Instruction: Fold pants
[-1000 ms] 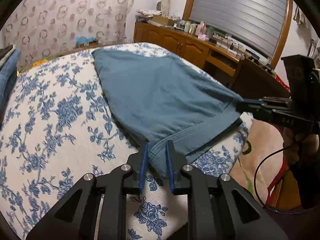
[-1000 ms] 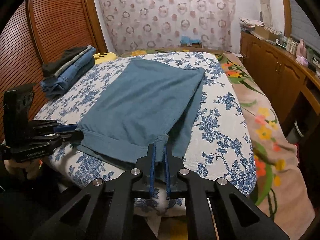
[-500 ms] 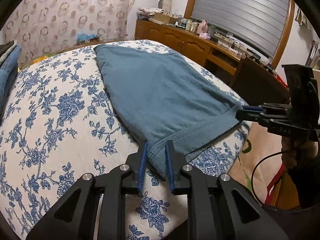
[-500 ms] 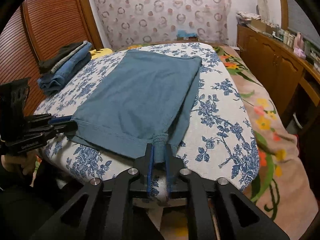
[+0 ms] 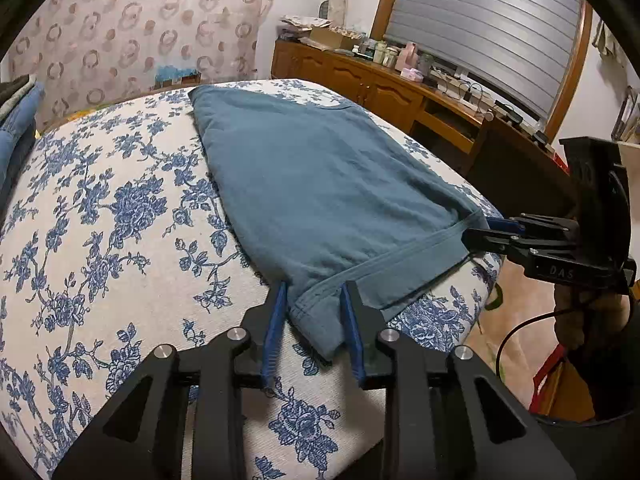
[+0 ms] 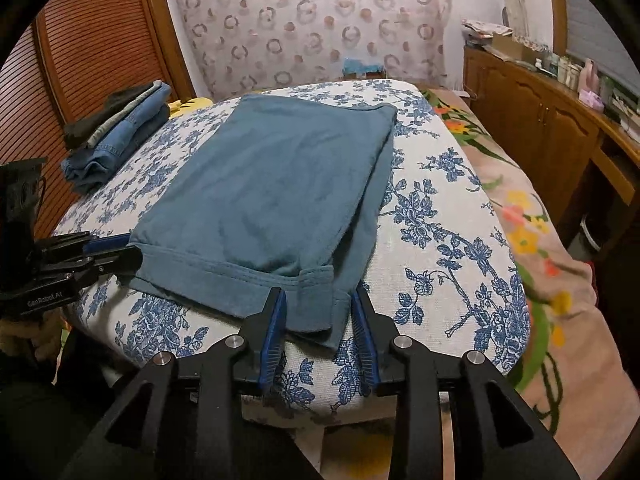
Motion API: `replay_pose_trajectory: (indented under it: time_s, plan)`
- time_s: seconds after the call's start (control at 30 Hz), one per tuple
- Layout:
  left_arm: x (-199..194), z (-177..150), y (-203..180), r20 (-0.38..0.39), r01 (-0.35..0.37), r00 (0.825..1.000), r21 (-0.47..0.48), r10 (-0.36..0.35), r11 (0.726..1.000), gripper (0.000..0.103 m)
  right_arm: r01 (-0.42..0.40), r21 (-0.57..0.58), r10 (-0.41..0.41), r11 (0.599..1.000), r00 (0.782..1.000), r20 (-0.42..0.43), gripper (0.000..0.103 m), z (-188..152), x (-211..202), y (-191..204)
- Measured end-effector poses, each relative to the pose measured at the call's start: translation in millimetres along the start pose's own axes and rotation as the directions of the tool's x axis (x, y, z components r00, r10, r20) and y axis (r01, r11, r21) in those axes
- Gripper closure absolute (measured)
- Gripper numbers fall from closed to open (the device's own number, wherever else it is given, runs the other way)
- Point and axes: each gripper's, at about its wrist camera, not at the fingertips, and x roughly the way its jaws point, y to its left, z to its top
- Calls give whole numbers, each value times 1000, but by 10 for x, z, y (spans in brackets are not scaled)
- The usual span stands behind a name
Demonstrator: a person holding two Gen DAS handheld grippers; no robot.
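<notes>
A: Status on your left gripper [image 5: 314,320]?

B: Your jaws have just been opening. The blue pads [image 5: 273,332] stand clear of the cloth on both sides. The hem corner of the pants [image 5: 320,184] lies loose between them, not pinched.

A: And the right gripper [image 6: 320,320]?

B: Same there. Your jaws have just been opening, and the other hem corner sits in the gap with the fingers [image 6: 365,332] apart from it on either side. In the left wrist view you see that gripper at the right edge of the frame, at the far end of the hem.

A: Where are the pants?

B: Teal pants, folded over, flat on the bed [image 6: 448,216] with the blue floral cover. In the right wrist view they run from the lower centre up to the upper centre of the frame. The hem is at the near edge of the mattress, the fold at the far end. A lower layer peeks out along the right side of the top one.

A: Anything else on the bed?

B: A stack of folded jeans [image 6: 120,136] in the upper left of the right wrist view, well apart from the pants. A wooden cabinet [image 6: 552,128] runs along the right side
</notes>
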Motion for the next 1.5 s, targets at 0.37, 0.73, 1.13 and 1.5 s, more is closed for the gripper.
replay_pose_trajectory:
  time_s: [0.37, 0.73, 1.13, 1.5]
  plan:
    - [5, -6, -16, 13, -11, 1000, 3, 11, 1000, 70, -12, -3, 12, 1000, 1000, 10, 77, -23, -7, -26]
    - [-9, -8, -57, 2, -26, 1000, 26, 26, 999, 83, -44, -12, 45, 999, 999, 26, 93, -11, -38, -16]
    - [-652, 295, -129, 176, -20, 984, 57, 9, 998, 90, -116, -35, 120, 993, 981, 154, 94, 231, -412, 35]
    - [-1432, 537, -90, 362, -61, 932, 61, 35, 996, 90, -147, -168, 192, 975, 935, 299, 94, 524, -948, 332]
